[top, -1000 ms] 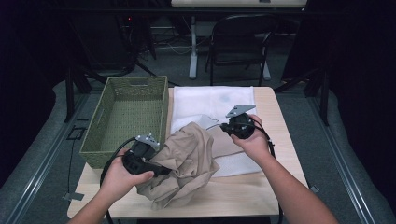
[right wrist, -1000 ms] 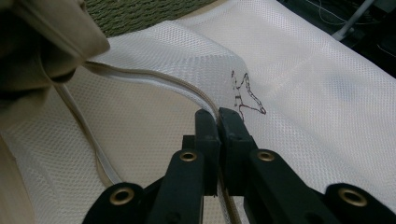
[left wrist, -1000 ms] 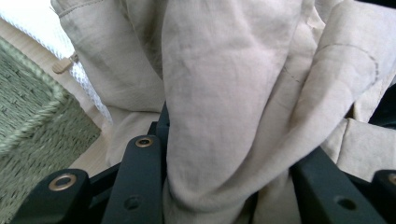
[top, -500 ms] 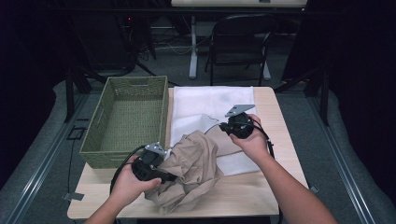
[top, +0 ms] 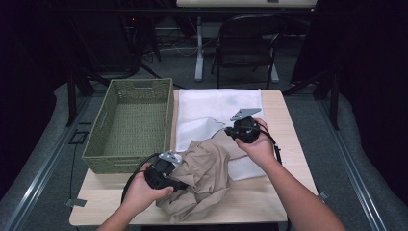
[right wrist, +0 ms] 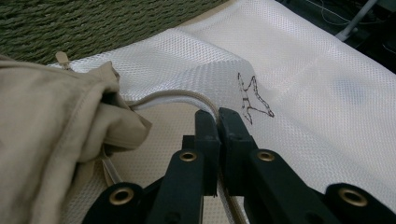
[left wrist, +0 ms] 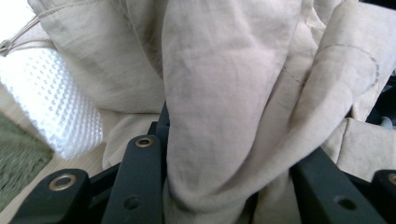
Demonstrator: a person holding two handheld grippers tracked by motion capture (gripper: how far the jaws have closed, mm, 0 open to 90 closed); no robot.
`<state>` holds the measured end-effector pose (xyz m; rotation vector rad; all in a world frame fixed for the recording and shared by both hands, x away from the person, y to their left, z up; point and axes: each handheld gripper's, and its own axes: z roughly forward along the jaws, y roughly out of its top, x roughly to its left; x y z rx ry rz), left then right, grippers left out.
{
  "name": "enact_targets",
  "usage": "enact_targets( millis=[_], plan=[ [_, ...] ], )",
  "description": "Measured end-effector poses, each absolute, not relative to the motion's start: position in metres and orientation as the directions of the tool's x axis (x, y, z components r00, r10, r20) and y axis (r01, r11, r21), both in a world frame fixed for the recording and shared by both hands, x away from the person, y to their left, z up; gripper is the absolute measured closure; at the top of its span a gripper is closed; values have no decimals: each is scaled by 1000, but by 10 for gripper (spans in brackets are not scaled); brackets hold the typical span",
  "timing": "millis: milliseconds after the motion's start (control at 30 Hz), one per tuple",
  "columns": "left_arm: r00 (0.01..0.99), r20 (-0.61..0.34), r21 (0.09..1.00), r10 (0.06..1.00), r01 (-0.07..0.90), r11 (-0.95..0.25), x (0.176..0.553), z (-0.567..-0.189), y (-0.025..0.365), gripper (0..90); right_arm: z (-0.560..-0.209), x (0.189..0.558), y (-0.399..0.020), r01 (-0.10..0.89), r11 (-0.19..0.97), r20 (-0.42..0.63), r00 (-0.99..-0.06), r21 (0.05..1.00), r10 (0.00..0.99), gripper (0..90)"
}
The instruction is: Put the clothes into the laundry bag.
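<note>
Beige cloth is bunched thick between the jaws of the left gripper (top: pixel 166 174), which is clamped on a fat fold of the garment (top: pixel 204 180); in the left gripper view that fold (left wrist: pixel 224 107) bulges up between the two black jaws. Over on the other side, the right gripper (top: pixel 240 130) has its jaws pinched tight on the zipper edge of the white mesh laundry bag (top: pixel 216 108), holding the mouth up; you can see the curved rim (right wrist: pixel 177 95) run right into the closed jaws in the right gripper view.

The garment sits in a crumpled heap at the front middle of the table (top: pixel 269 202), with one end already nosing into the bag's opening (right wrist: pixel 70 121).

My guess on handling: it's light, floppy and fairly grippy, so it won't slip, but it'll sag and drag wherever it isn't held. Grabbing a thick gathered bunch like now seems better than a single edge, since an edge would just unroll. The mesh is thin and limp too, so the mouth probably collapses if that rim gets let go.

Containers: the bag looks flat apart from the garment's end at its mouth. The green woven basket (top: pixel 132 125) at the left of the table has nothing in it that I can see.
</note>
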<state>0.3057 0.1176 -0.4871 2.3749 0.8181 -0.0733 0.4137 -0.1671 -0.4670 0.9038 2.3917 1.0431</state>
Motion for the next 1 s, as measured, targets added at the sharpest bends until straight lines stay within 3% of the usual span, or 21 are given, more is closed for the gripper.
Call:
enact_targets(
  millis=[1000],
  plan=[
    [837, -196, 485, 512, 536, -691, 308, -515, 93, 639, -461, 417, -168, 425, 425, -14, -693, 799, 721, 867]
  ],
)
